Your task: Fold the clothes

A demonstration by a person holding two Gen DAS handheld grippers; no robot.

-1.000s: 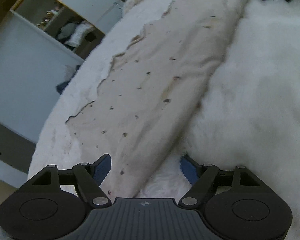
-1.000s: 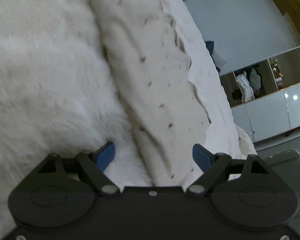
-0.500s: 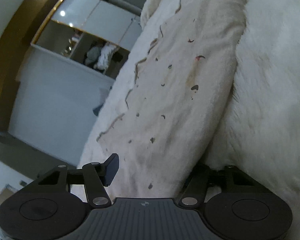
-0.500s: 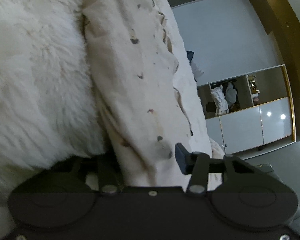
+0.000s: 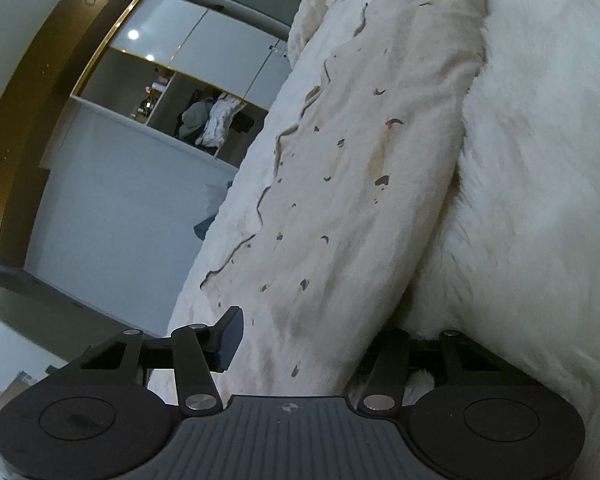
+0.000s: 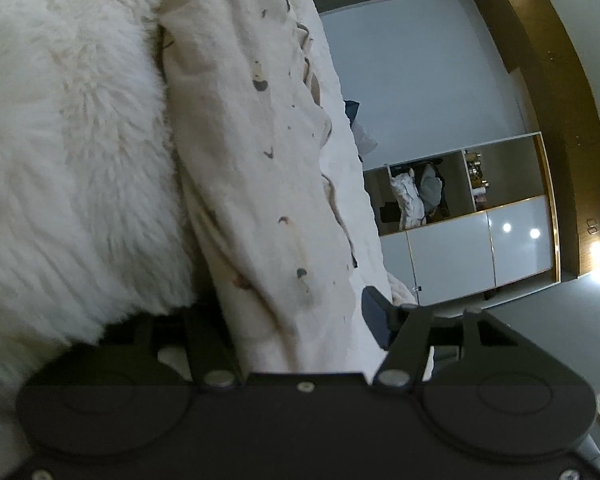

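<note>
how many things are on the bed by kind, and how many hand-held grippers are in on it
Cream printed garment: 1, lying folded along the bed
White furry blanket: 1, under and beside the garment
Hand-held gripper: 2, left closing and right opening, each with the garment's near end between its jaws
Total: 4

Place: home bedroom
Signs: bed under a shaggy white blanket point(image 5: 540, 200); built-in wardrobe point(image 6: 460, 220) with clothes point(image 5: 216, 120) inside
</note>
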